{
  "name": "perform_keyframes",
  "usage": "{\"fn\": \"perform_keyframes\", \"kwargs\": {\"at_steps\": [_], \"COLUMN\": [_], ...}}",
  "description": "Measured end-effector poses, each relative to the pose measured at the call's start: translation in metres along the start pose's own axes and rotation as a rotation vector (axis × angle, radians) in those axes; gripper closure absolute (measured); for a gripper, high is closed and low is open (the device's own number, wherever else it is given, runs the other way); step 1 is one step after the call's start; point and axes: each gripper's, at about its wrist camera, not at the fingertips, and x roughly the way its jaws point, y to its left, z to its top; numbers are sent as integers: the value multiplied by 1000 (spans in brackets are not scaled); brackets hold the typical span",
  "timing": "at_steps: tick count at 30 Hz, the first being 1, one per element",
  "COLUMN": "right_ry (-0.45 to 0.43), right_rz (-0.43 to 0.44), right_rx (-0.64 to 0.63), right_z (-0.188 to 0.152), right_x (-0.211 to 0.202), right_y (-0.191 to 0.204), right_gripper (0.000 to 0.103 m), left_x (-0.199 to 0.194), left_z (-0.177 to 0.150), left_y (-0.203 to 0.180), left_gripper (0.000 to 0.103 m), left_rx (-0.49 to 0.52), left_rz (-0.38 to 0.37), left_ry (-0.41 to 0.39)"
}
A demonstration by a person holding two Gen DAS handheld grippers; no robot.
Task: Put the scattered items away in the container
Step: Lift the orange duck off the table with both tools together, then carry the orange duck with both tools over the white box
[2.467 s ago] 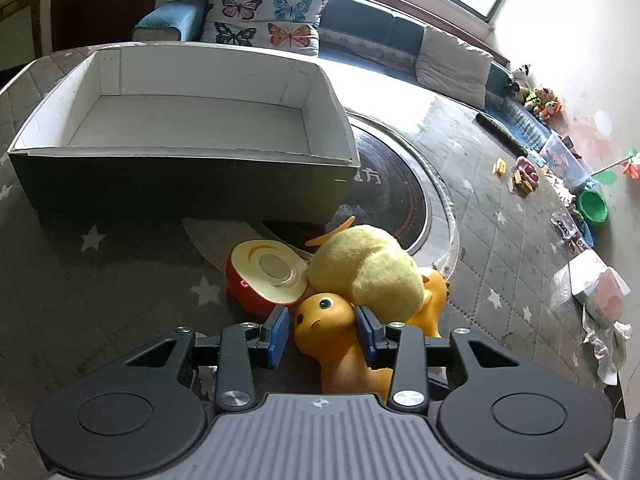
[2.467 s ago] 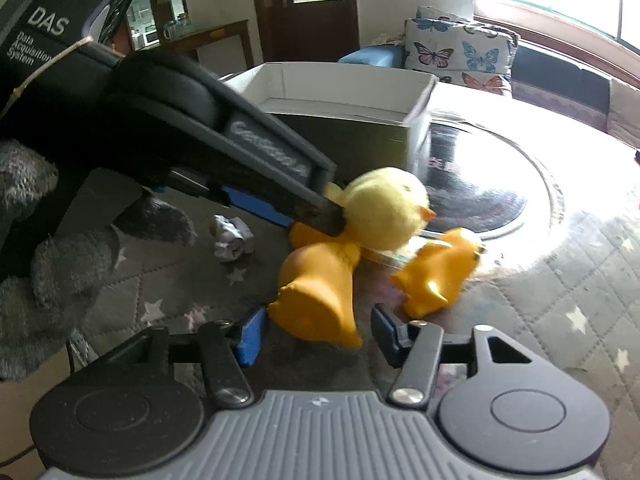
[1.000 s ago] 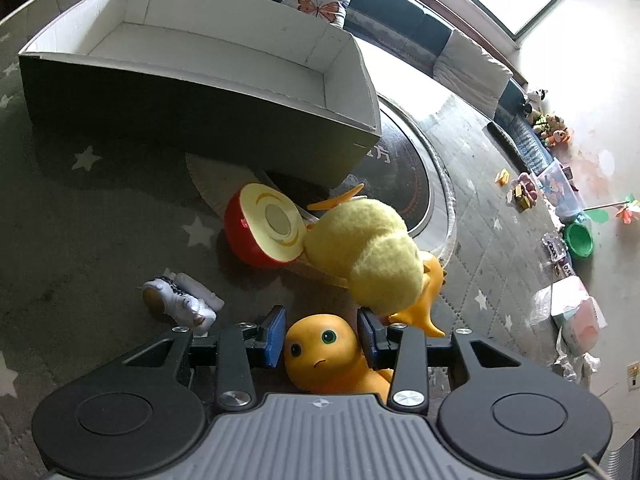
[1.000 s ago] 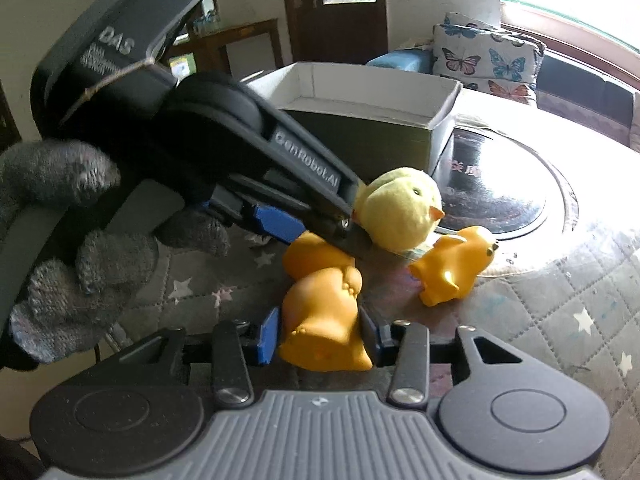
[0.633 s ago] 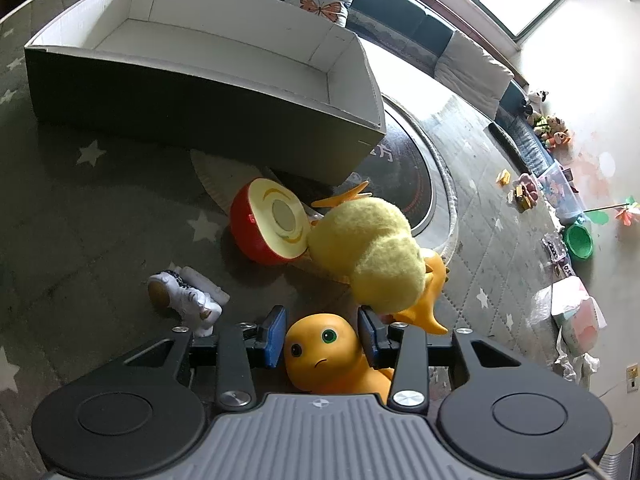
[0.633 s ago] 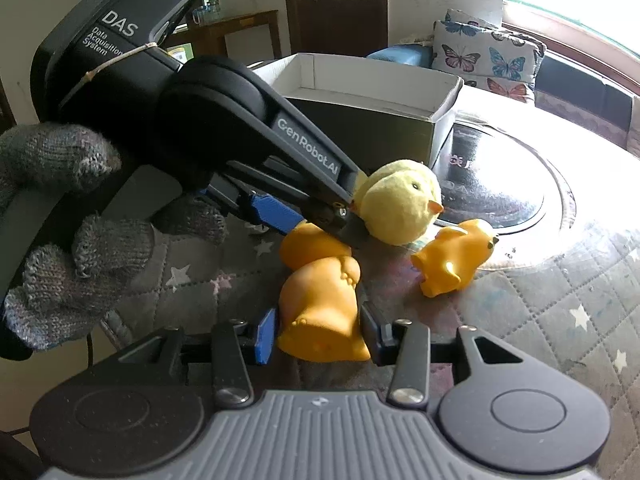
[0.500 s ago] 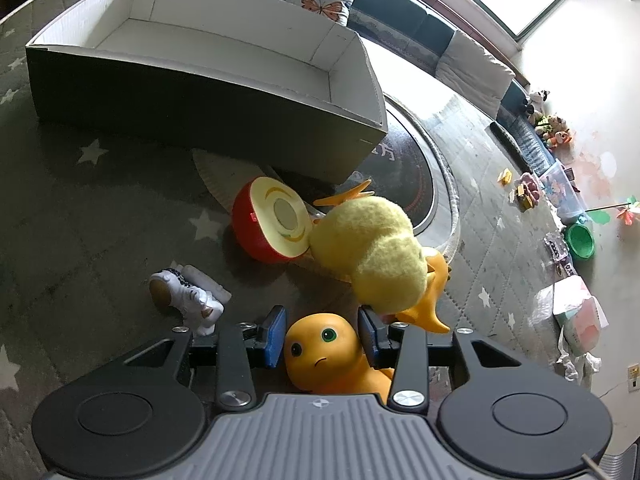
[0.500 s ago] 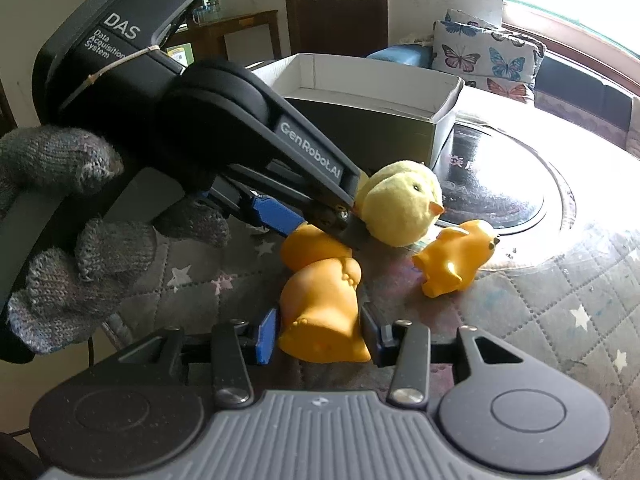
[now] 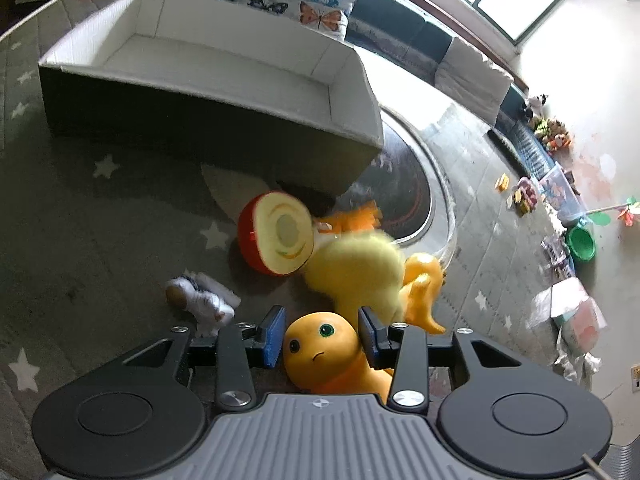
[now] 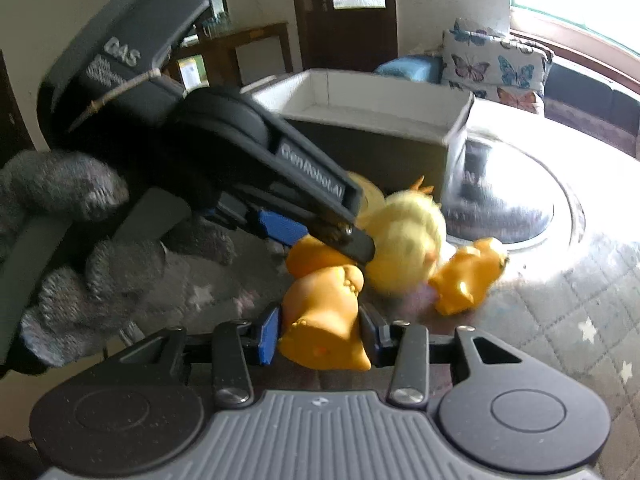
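Observation:
An orange rubber toy point(image 9: 320, 354) lies with its head between the pads of my left gripper point(image 9: 322, 334), which stand just off it, open. My right gripper point(image 10: 320, 334) is closing its jaws, and the pads press on the toy's lower body point(image 10: 324, 320). The left gripper point(image 10: 320, 232) reaches in from the left in the right wrist view, held by a grey-gloved hand point(image 10: 80, 240). A yellow plush chick point(image 9: 356, 268), a small orange duck point(image 9: 424, 288), a red apple half point(image 9: 276, 236) and a tiny white figure point(image 9: 200, 300) lie near. The white-lined box point(image 9: 208, 80) stands beyond, with nothing in it.
A round black glass disc point(image 9: 404, 196) is set in the star-patterned quilted cover point(image 9: 100, 208), right of the box. A sofa with butterfly cushions point(image 9: 304, 4) runs behind. Toys and a green bowl point(image 9: 582, 242) litter the floor at far right.
The right jaws, wide around the orange toy's body 2.5 seconds ago, have closed on it. The left pads have eased off its head. The plush chick now looks blurred and slightly shifted.

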Motion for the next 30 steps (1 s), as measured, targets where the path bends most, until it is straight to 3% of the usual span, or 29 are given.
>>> {"fn": "perform_keyframes", "kwargs": {"at_steps": [10,23,30], "right_ry": [-73,-133,-203], "right_rz": [11,34,8], "right_rx": [-23,-34,-55], "right_z": [27,45,71], "right_x": [-6,-18,-16], "right_y": [-2,-4,-9], "right_gripper": [62,62,62], "left_x": [-20,-39,-44], "left_z": [23,33,64], "left_y": [1,-1,-7], "left_gripper": [60,60,60], "left_rx": [-12,-25,-17], "left_rz": [-12,-19,-27], "left_ry": [-74,-105,-186]}}
